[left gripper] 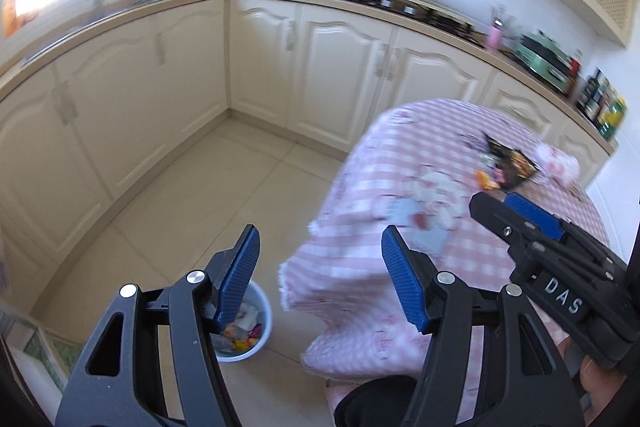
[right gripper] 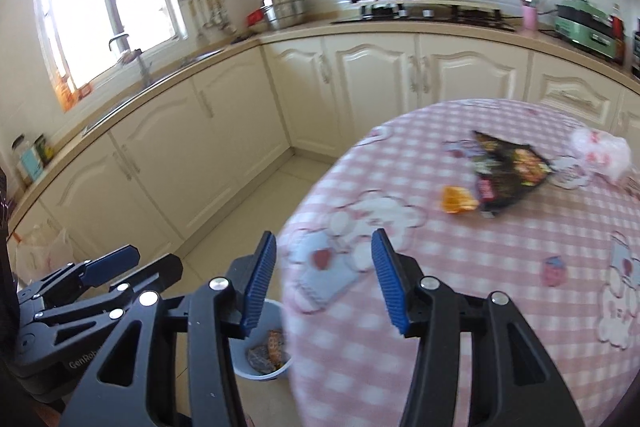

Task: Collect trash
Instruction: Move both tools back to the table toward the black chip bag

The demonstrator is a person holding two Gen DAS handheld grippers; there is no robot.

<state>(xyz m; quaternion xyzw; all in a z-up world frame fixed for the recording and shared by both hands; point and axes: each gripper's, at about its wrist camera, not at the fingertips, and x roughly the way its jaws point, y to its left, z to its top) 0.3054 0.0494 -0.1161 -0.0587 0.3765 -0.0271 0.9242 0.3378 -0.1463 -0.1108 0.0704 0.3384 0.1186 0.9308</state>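
- Right wrist view: the black snack wrapper lies flat on the pink-checked bench, in the upper right of the frame, its long axis slanting from upper left down to lower right. A small orange wrapper sits just beside its lower left corner, nearer the jaws.
- A crumpled pale bag rests further right, near the bench's far edge.
- The right hand-held gripper hangs over the bench's near left edge, jaws about half apart with nothing between them; the trash lies ahead of it and to the right, well apart.
- In the left wrist view the left hand-held gripper is also part open and empty, out over the floor beside the bench edge. I judge the right one nearer to the wrappers.
- The trash bin stands on the floor at the lower centre, tucked beside the cloth's overhang, already holding wrappers.
- Open cloth lies between jaws and wrappers; the cabinets stand well beyond.
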